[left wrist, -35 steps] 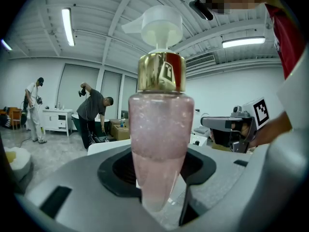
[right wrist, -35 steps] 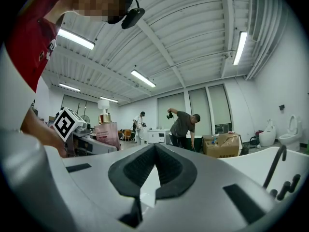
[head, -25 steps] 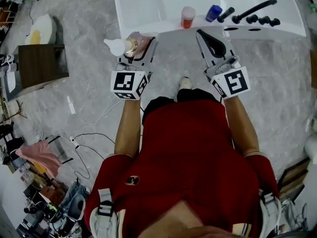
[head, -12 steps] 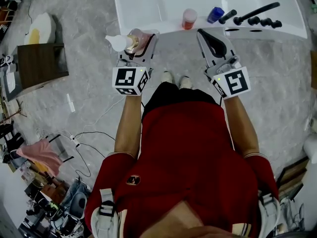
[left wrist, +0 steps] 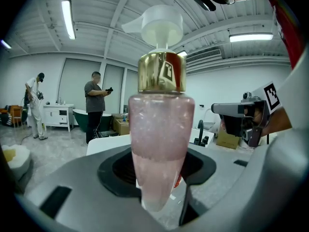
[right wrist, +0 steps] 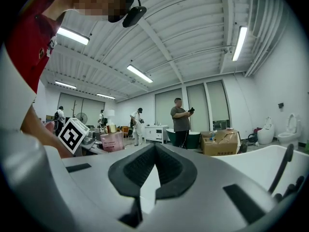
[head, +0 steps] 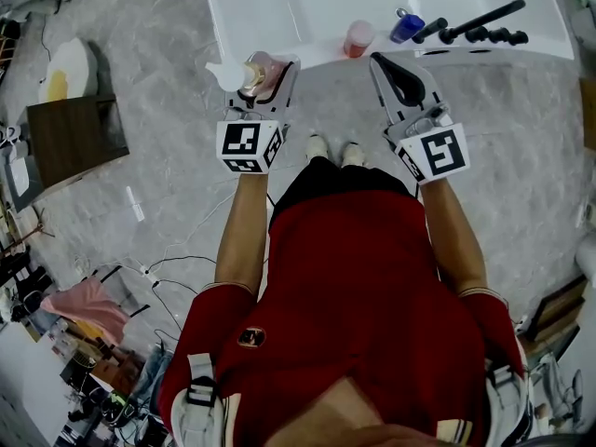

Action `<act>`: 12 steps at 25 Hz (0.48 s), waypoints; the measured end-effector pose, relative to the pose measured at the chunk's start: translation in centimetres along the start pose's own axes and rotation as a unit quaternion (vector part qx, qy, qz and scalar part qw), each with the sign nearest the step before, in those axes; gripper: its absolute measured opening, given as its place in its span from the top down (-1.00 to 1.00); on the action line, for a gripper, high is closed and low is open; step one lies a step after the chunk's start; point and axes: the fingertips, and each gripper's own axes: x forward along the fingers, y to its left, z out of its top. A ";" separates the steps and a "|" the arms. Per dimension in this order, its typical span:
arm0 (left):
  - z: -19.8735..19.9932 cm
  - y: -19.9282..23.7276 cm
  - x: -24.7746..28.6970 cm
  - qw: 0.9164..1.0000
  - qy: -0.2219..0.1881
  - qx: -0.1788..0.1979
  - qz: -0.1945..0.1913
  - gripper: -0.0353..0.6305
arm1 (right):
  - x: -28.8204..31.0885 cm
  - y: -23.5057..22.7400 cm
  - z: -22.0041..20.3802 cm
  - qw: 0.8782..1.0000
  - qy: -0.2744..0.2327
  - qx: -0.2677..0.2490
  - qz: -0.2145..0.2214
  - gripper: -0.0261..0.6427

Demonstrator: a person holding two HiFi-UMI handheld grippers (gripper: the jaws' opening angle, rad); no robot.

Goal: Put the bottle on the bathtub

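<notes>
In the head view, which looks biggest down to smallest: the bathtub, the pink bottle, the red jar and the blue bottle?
1. Bathtub
2. Pink bottle, though it is held nearer the camera, so that may flatter it
3. Red jar and blue bottle: too alike to rank

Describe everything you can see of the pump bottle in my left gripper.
The pump bottle is translucent pale pink plastic with glittery pink liquid inside, and its body tapers toward the base. It has a shiny gold collar and a white pump head whose spout points left in the head view. It stands upright, clamped low on the body between the left gripper's jaws. It is held just short of the white bathtub's near rim, not set down.
</notes>
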 end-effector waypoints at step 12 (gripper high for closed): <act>-2.6 2.1 3.0 1.000 0.020 0.005 -0.018 0.22 | 3.0 -0.1 -1.9 1.000 0.017 0.002 -0.016 0.94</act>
